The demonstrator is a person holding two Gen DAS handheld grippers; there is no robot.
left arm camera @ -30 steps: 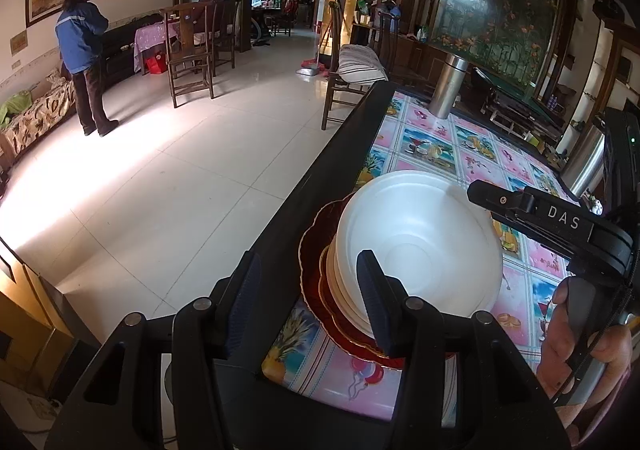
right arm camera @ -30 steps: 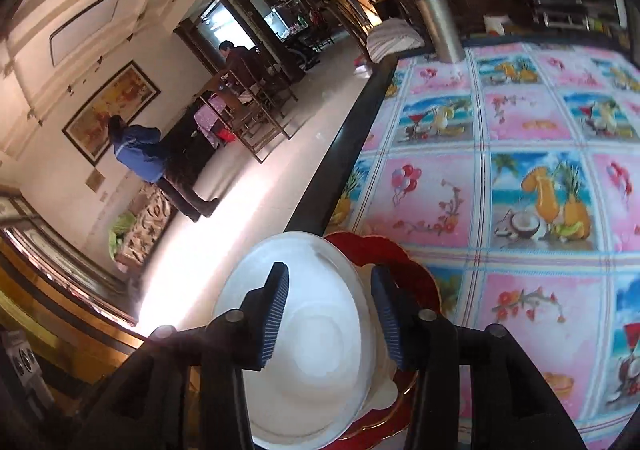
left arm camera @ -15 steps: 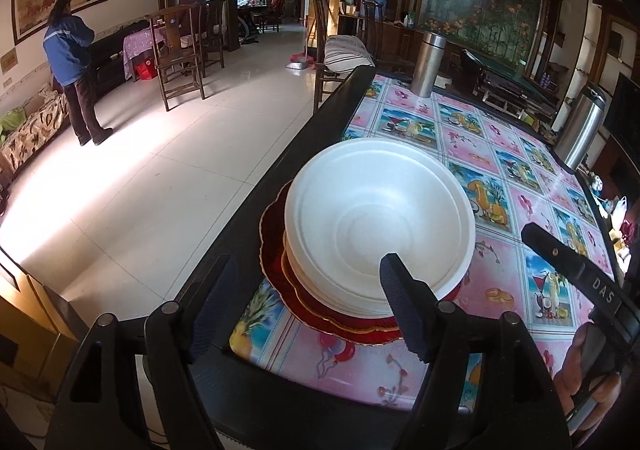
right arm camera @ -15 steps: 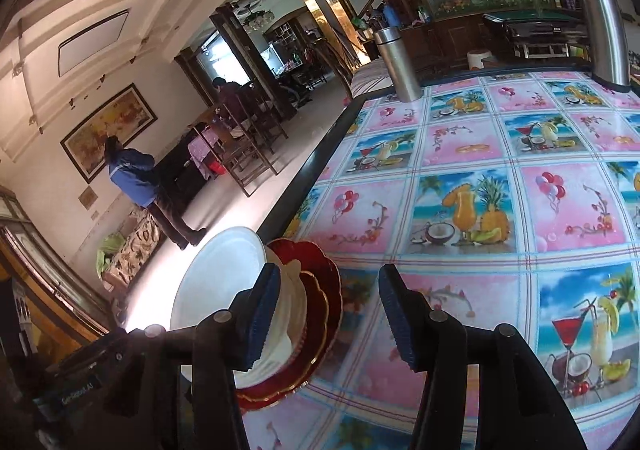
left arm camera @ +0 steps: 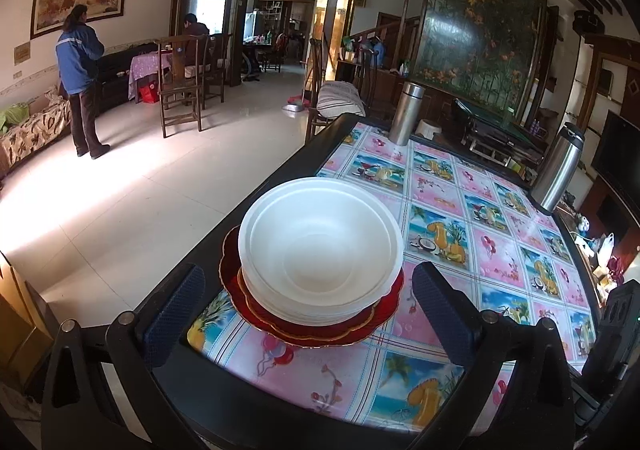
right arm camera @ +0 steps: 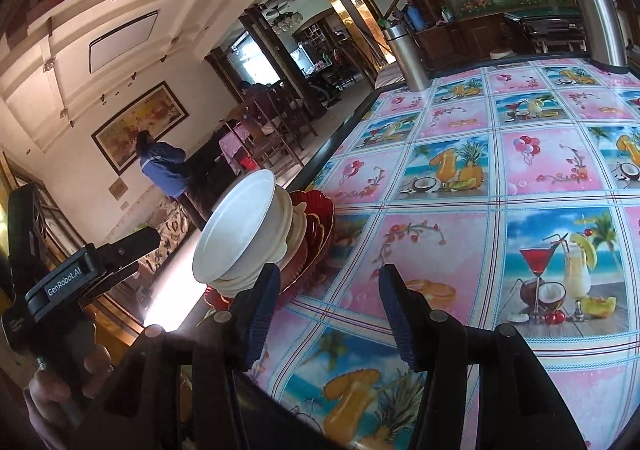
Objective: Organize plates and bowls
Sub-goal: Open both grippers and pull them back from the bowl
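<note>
A stack of white bowls point(left arm camera: 320, 250) rests on scalloped red plates point(left arm camera: 232, 278) near the table's left edge. My left gripper point(left arm camera: 310, 314) sits just short of the stack, its jaws opening wide. The pads stand clear on either side and touch nothing. In the right wrist view the same bowls point(right arm camera: 240, 226) and red plates point(right arm camera: 316, 217) lie to the left. My right gripper point(right arm camera: 330, 306) hovers open over bare tablecloth, with nothing between its fingers. The left gripper's body point(right arm camera: 80, 278), held in a hand point(right arm camera: 60, 382), shows at that view's left.
The table point(left arm camera: 492, 250) carries a fruit-print cloth inside a black rim point(left arm camera: 280, 173). Two steel flasks point(left arm camera: 404, 113) point(left arm camera: 560, 169) stand at its far end and right side. A cushioned chair point(left arm camera: 340, 105) stands beyond. Tiled floor drops off left, with a person point(left arm camera: 80, 77) standing far away.
My left gripper has opened wide and drawn back from the stack. My right gripper, which straddled the top bowl's rim, has slid off to the right over the cloth.
</note>
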